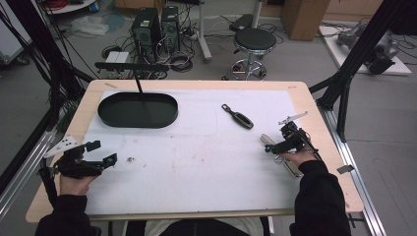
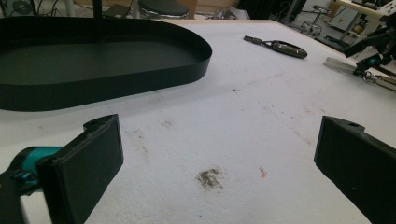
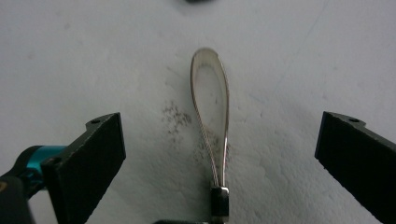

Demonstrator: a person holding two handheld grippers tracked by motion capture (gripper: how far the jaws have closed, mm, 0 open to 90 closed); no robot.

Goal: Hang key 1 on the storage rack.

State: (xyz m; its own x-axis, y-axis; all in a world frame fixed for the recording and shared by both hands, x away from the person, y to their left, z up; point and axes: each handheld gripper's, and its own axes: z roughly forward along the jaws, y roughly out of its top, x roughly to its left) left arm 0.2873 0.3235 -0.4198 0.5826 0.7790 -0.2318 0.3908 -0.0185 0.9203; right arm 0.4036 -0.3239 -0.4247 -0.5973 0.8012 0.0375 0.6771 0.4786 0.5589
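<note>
A silver metal utensil (image 3: pixel 208 88) with a long loop-shaped end lies on the white mat (image 1: pixel 196 147) at the right. My right gripper (image 3: pixel 219 121) hangs open just above it, one jaw on each side of the loop, touching nothing. In the high view this gripper (image 1: pixel 275 141) covers the middle of the utensil (image 1: pixel 291 168). My left gripper (image 1: pixel 103 151) is open and empty near the mat's left edge. A small dark smudge on the mat lies just ahead of the left gripper (image 2: pixel 217 128) in its own view.
A black oval tray (image 1: pixel 137 112), empty, stands at the back left, with a thin black post rising from behind it. A black-handled tool (image 1: pixel 237 116) lies at the back, right of centre. Table edges run close to both hands.
</note>
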